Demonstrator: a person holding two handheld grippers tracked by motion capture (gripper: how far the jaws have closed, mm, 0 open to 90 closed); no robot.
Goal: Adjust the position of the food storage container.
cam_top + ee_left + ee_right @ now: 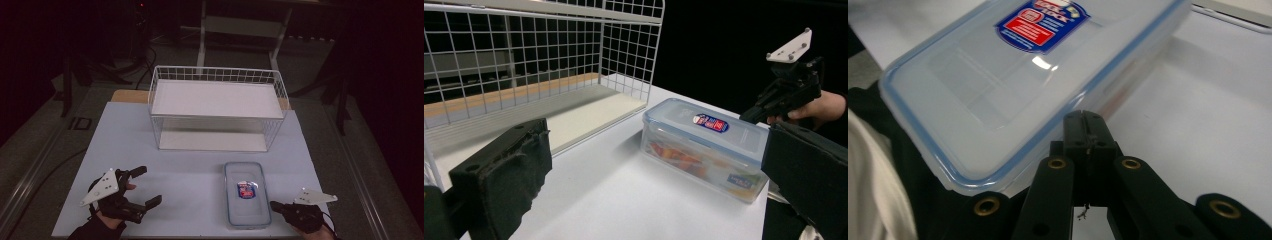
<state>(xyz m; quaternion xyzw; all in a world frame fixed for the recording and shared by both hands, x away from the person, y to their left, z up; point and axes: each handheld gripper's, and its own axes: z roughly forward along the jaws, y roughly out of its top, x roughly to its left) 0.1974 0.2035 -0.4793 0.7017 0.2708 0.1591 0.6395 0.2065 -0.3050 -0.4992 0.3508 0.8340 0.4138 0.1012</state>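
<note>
At the left of the high view, the left gripper (pixel 141 186) is resting on the pale blue table (pixel 190 175) with its jaws standing wide apart and nothing between them. Beyond it, toward the middle, a white wire basket (pixel 217 107) is sitting on the far half of the table, with a flat white shelf across its top and a white floor below; both are lying bare. Nearer and to the right, a clear plastic box (pixel 244 194) with a blue-rimmed lid and a red-and-blue label is lying flat, well apart from the basket. The left gripper view is showing orange and reddish contents through its wall (pixel 704 155), possibly food, though they are too blurred to name. At the far right, the right gripper (pixel 276 204) is sitting with its jaws pressed together just at the box's lid edge (pixel 1075 107); whether they are pinching the rim cannot be told. The hand behind it is being cut off by the frame's bottom edge.
</note>
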